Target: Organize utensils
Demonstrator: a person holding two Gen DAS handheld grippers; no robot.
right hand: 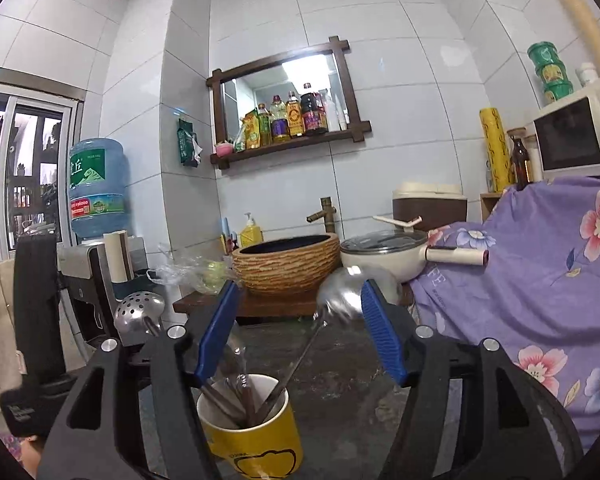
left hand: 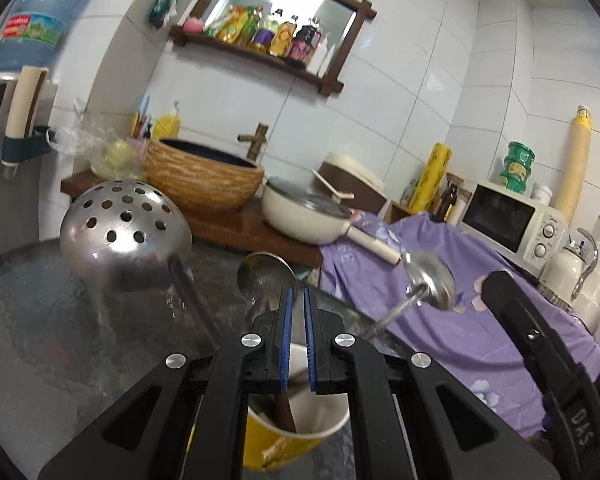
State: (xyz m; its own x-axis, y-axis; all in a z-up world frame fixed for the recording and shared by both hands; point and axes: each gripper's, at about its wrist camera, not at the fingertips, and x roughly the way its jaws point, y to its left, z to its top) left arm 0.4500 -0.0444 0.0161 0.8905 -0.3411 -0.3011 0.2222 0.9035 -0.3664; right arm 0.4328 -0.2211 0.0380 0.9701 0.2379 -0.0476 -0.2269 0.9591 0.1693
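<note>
Left wrist view: left gripper [left hand: 296,300] with fingers almost together, nothing seen between the blue pads, just above the yellow cup [left hand: 296,436]. In the cup: slotted skimmer [left hand: 124,236], spoon [left hand: 264,276], ladle [left hand: 432,280], all leaning outward. Probably light, stiff and slippery steel; best taken at the thin handle, not at the round bowl.

Right wrist view: right gripper [right hand: 300,332] wide open, holding nothing, ladle bowl blurred between the fingers. Cup standing on a dark glass table [right hand: 340,392], likely easy to tip. Behind: woven basin [right hand: 288,264], white pan [right hand: 384,256], purple floral cloth [right hand: 540,280], white tiled wall.
</note>
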